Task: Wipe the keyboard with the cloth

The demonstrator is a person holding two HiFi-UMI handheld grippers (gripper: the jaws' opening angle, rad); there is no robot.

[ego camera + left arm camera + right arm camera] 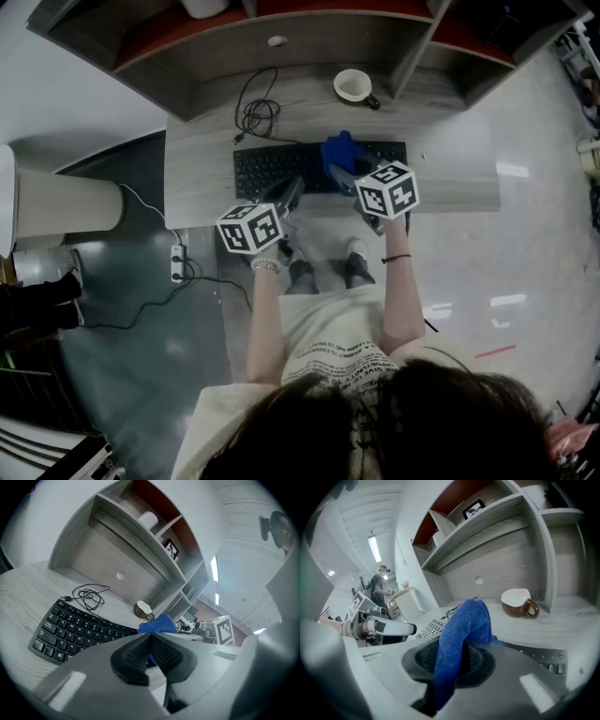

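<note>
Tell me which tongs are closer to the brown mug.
Right. The right tongs, gripping the cloth, are over the keyboard, short of the mug; the left tongs sit at the keyboard's near edge.

keyboard (267, 169): middle hidden by cloth (344, 150) | framed picture (473, 509): too small to tell | white roll (204, 7): cut off

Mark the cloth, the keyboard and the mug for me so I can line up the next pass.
cloth (457, 637), right gripper view, on the middle of the upright blue fold.
keyboard (70, 626), left gripper view, on the middle key rows.
mug (353, 85), head view, on its white inside.
</note>
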